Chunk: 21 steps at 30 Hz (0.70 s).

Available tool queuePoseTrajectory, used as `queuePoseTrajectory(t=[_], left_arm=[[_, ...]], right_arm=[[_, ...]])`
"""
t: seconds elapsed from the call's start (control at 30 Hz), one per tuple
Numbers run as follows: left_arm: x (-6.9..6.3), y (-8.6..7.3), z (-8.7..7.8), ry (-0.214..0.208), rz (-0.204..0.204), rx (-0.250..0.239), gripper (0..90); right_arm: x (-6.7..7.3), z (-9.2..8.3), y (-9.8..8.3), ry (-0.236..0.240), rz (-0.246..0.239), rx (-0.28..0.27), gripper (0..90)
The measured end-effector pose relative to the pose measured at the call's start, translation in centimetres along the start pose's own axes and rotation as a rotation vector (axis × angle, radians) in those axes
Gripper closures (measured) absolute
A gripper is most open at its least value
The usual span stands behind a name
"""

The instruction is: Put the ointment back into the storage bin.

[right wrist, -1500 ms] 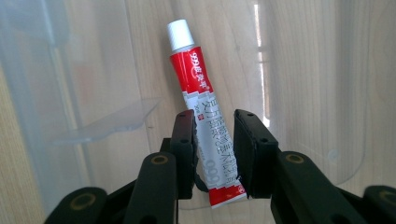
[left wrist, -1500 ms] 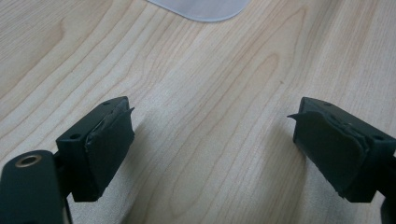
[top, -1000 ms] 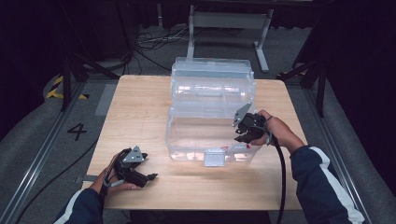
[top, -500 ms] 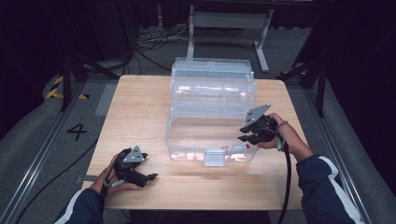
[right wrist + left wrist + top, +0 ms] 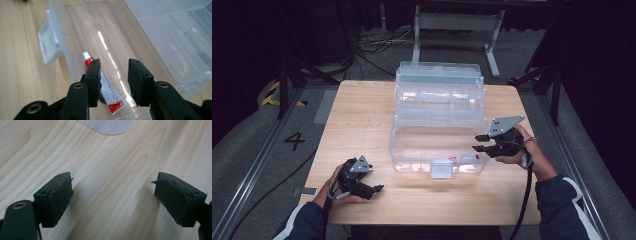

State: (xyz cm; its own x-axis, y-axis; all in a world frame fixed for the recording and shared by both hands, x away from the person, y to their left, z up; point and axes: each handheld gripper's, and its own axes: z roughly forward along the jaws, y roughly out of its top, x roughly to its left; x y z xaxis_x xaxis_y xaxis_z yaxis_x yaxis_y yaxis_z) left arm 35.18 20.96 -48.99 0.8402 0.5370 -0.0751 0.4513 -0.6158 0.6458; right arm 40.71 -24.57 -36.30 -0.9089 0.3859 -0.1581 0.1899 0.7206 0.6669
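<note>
Between the right gripper's [image 5: 113, 81] fingers [image 5: 93, 82] there is only air: they stand part-way apart and have just been opening, with the tube [image 5: 106, 87] lying below them on the floor of the clear box [image 5: 412, 150], not pinched. In the right gripper view the tube's red cap points toward 11 o'clock and its crimped red end toward 5 o'clock, the left finger covering part of its middle. In the high view that gripper [image 5: 479, 142] hangs just outside the box's wall at 3 o'clock, while the tube [image 5: 464, 158] sits in the front corner at about 5 o'clock, close to the latch [image 5: 442, 168].

The left gripper [image 5: 379, 188] rests on the worktop [image 5: 362, 115] at 7 o'clock of the box, well apart from it. Its fingers [image 5: 60, 197] are spread wide over bare wood and touch nothing; a pale rounded corner shows at 12 o'clock in its view.

The risks, as I judge them: the tube lies tight against the front wall, so a finger coming down again could strike the rim and shove the light box across the worktop, since the left gripper is not steadying it. A pinch on the soft middle of the tube could squeeze out its contents or let it slip. The open lid [image 5: 439, 80] at 12 o'clock could also catch the trailing cable [image 5: 526, 190].
</note>
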Motion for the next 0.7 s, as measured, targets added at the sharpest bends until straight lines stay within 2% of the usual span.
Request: queuePoseTrajectory(t=[0.07,0.13,0.17,0.27,0.3,0.33,0.4,0.47,0.5,0.53,0.6,0.67,0.7], left_arm=[[-0.2,0.4,-0.2,-0.003,-0.003,-0.011,16.1],[-0.6,0.9,-0.8,-0.012,-0.009,-0.055,16.0],[-0.8,1.2,-1.0,0.004,0.004,-0.058,16.2],[-1.4,2.1,-1.6,0.016,0.032,-0.064,17.4],[-1.8,2.6,-1.8,0.029,0.064,-0.057,18.4],[-1.8,2.6,-1.8,0.029,0.064,-0.057,18.7],[-2.4,3.4,-2.3,0.025,0.094,-0.068,18.9],[-2.9,4.1,-2.9,0.035,0.104,-0.077,21.7],[-3.2,4.8,-3.3,0.027,0.107,-0.098,21.7],[-3.2,4.8,-3.3,0.027,0.107,-0.098,21.8],[-3.7,5.6,-3.8,0.063,0.127,-0.108,22.3],[-3.9,6.2,-3.9,0.062,0.117,-0.103,22.7],[-4.1,6.7,-3.9,0.072,0.125,-0.1,22.7]], right_arm=[[0.1,-0.3,-0.2,-0.011,0.013,-0.022,59.3],[0.1,-0.6,-0.4,-0.013,0.015,-0.036,58.0],[0.1,-0.8,-0.4,-0.023,0.019,-0.054,57.9],[0.1,-1.4,-0.4,-0.042,0.017,-0.076,56.9],[0.1,-1.6,-0.3,-0.046,0.012,-0.081,56.6],[0.1,-1.9,-0.2,-0.055,0.01,-0.094,56.1],[0.0,-2.2,-0.1,-0.065,0.009,-0.103,55.1],[-0.1,-2.8,0.2,-0.084,0.012,-0.122,54.4],[-0.3,-3.3,0.6,-0.111,0.008,-0.128,52.5],[-0.3,-3.3,0.6,-0.111,0.008,-0.128,52.5],[-0.6,-3.7,1.1,-0.133,0.005,-0.137,51.6],[-1.0,-3.8,1.6,-0.147,0.005,-0.136,50.1],[-1.2,-3.9,1.8,-0.151,0.004,-0.142,50.0]])
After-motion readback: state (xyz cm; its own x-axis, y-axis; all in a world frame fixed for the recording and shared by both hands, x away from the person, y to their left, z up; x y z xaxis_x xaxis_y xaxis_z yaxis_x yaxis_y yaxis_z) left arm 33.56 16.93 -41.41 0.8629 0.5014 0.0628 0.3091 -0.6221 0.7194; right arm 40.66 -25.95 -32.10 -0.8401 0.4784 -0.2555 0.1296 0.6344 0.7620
